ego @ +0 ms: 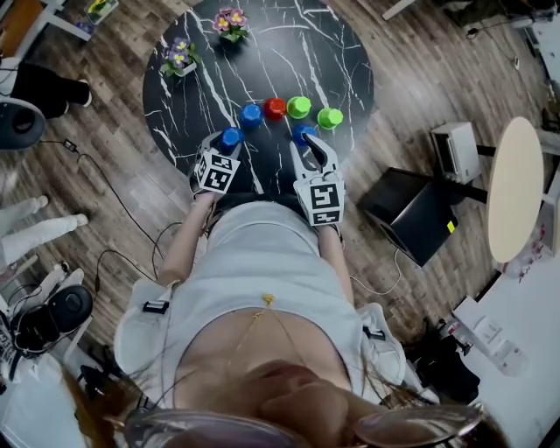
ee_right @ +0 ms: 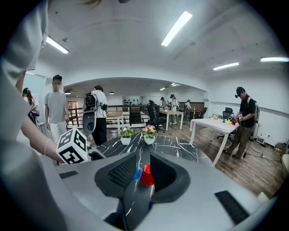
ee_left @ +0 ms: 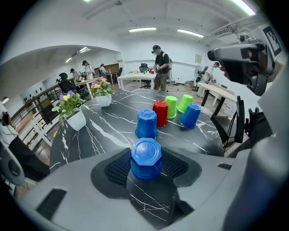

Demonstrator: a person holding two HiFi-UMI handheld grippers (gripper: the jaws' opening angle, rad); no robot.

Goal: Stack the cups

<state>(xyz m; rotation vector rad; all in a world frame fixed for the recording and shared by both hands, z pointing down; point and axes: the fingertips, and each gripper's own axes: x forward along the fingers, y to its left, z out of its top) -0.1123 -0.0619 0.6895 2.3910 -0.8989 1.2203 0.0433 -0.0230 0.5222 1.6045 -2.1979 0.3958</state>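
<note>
Left claw [ee_left: 146, 170] wide, straddling near blue cup [ee_left: 146, 153]; my pads just beside its walls, no squeeze evident. Cup inverted on bench [ee_left: 104, 131], axis upright. Second blue cup [ee_left: 146, 124] stands just far of it, straight ahead: my likely target.

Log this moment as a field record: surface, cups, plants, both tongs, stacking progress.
surface: round black marble-pattern table
cups: six, upside down, standing apart: near blue cup, second blue cup, third blue cup, red cup, left green cup, right green cup
plants: near flower pot, far flower pot
left tongs: jaws wide, either side of the near blue cup; pad contact unclear
right tongs: jaws narrowly apart, gripping nothing
stacked: none yet
</note>
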